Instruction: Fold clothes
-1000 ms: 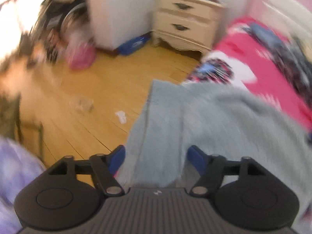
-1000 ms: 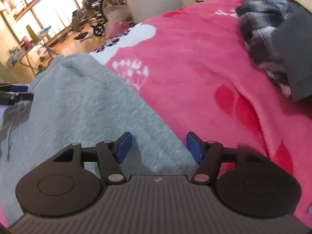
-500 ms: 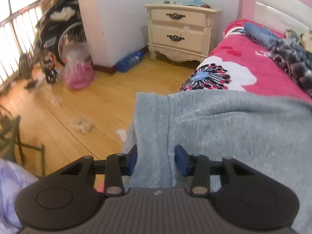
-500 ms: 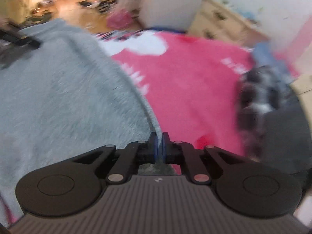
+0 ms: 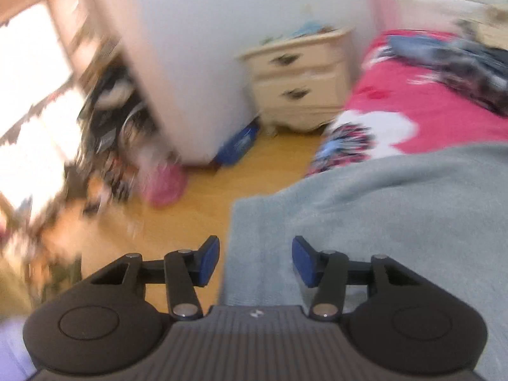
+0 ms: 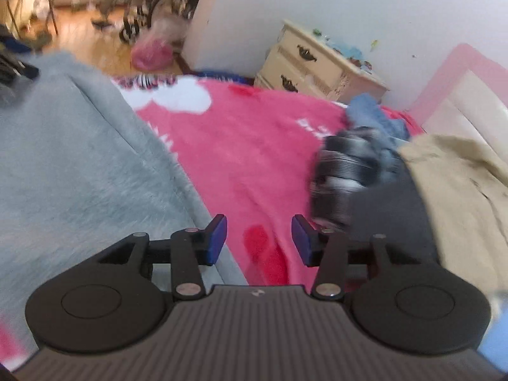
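- Left tongs (image 5: 255, 260): jaws opening, grey garment (image 5: 365, 222) edge lies between the pads, not pinched
- Right tongs (image 6: 258, 241): jaws opening, nothing between them, only the pink bedspread (image 6: 254, 146) below; garment edge sits just left of them
- Garment lies spread on the bed, its left edge hanging over towards the floor (image 5: 190, 222)
- Risk: unheld, that overhang could slide off the bed
- Risk: regrip catches bedspread pile with the fabric
- Views blurred, so aim may be off
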The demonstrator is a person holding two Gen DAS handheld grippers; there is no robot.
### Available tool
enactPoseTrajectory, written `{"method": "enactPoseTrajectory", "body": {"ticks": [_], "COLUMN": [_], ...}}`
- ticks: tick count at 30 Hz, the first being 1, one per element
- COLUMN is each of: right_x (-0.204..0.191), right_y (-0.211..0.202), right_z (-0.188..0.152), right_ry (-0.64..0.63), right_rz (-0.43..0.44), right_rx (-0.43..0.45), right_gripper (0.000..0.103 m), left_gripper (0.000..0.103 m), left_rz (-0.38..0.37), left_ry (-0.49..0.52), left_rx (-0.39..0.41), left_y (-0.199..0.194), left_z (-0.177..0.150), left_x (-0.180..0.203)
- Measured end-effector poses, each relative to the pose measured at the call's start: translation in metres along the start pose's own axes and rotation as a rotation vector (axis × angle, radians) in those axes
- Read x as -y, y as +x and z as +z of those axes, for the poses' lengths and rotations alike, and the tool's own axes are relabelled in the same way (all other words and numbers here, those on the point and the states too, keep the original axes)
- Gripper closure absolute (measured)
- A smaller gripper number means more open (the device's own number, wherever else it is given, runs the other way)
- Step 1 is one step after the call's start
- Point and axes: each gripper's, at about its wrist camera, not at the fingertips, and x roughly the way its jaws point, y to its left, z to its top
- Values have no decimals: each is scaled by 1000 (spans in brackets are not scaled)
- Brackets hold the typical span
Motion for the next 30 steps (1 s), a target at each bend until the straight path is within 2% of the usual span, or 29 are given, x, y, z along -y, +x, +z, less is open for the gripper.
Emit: {"method": "enactPoseTrajectory", "body": {"ticks": [3,6,11,13,16,18,21,25,30], "right_x": [23,51,91,103,119,130,141,154,175], "right_y": [-51,-101,-162,-185,-217,-228,-233,-239,-246], "right_z": [-25,-60,-128,-156,-194,-220,-247,-268,-279], "right_ry": [31,56,167,216,313,392,419,443,527], "right_rz": [44,38,18,-3,-51,-82,-106,-134,-173], "right_rx": [-24,-89,-216,-228,-185,-172,-188,-185,-147], "right_gripper": [59,59,59,59,59,59,59,59,55], "left_gripper": [51,51,49,50,52,52,48,45,42], "left_rz": [-115,-286,-443,-454,-381,-382,-386,-378,-404], "left_ry": [164,258,466,543,684,687,662,601,587], "left_rx": [50,73,143,116,108,92,80,95,106], "left_y": [-30,-62,-100,-101,-96,-98,-101,-113,-128], "left_z": [-5,-2,8,5,-4,5,18,31,47], "left_x": [42,89,174,204,235,236,234,238,262]}}
